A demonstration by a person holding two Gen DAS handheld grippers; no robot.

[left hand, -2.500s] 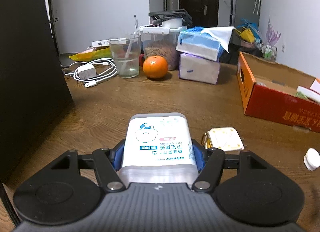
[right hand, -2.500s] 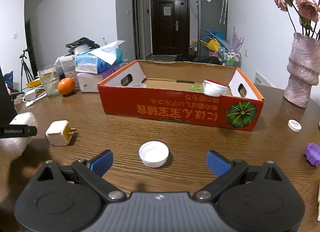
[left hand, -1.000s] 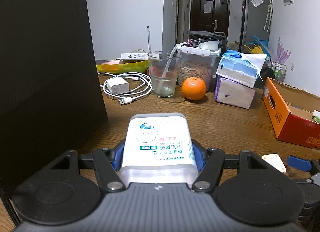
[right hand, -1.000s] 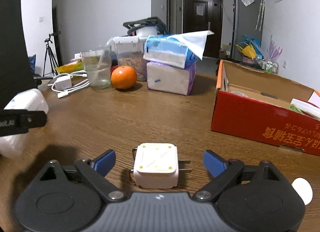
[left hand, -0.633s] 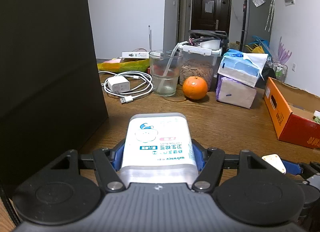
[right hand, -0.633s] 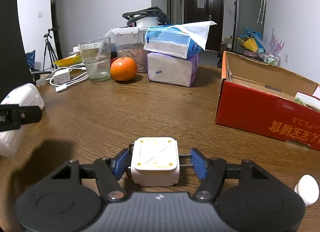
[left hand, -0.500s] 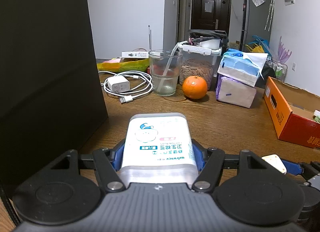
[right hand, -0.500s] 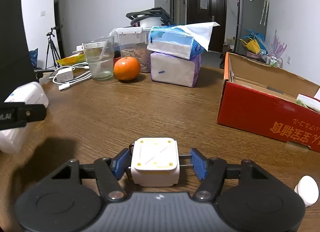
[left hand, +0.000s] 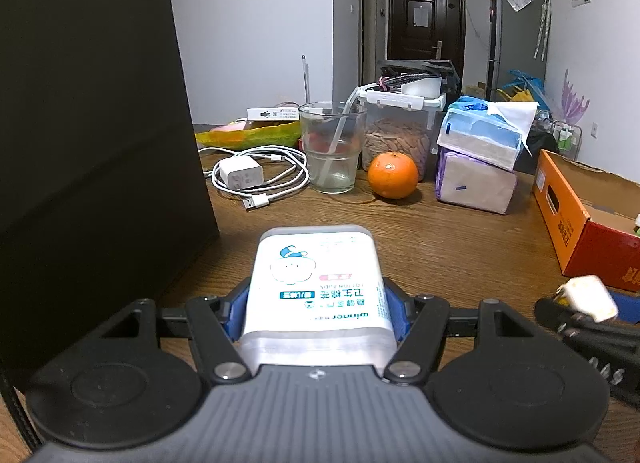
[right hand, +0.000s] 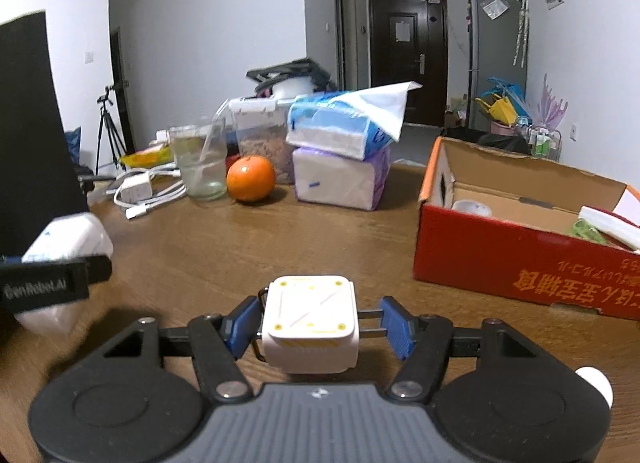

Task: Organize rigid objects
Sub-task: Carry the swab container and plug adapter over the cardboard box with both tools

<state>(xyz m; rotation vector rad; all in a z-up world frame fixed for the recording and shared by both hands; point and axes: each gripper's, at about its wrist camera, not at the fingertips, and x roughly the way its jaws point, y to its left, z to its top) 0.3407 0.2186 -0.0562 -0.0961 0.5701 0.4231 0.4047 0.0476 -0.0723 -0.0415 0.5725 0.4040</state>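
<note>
My left gripper (left hand: pixel 316 313) is shut on a white cotton-bud box (left hand: pixel 316 283) with a blue label, held over the wooden table. That box and the left gripper also show at the left of the right wrist view (right hand: pixel 64 247). My right gripper (right hand: pixel 318 325) is shut on a white plug adapter (right hand: pixel 310 321), its metal prongs pointing right, raised above the table. The adapter also shows at the right edge of the left wrist view (left hand: pixel 588 297). A red cardboard box (right hand: pixel 520 259) holding several items stands to the right.
A black panel (left hand: pixel 92 143) rises at the left. At the back stand a white charger with cable (left hand: pixel 244 173), a glass (left hand: pixel 332 151), an orange (left hand: pixel 393 175), a food container (left hand: pixel 400 131) and stacked tissue packs (left hand: pixel 476 155). A white cap (right hand: pixel 596 381) lies bottom right.
My right gripper closed on the plug adapter and has lifted it off the table. My left gripper still holds the cotton-bud box and has barely shifted.
</note>
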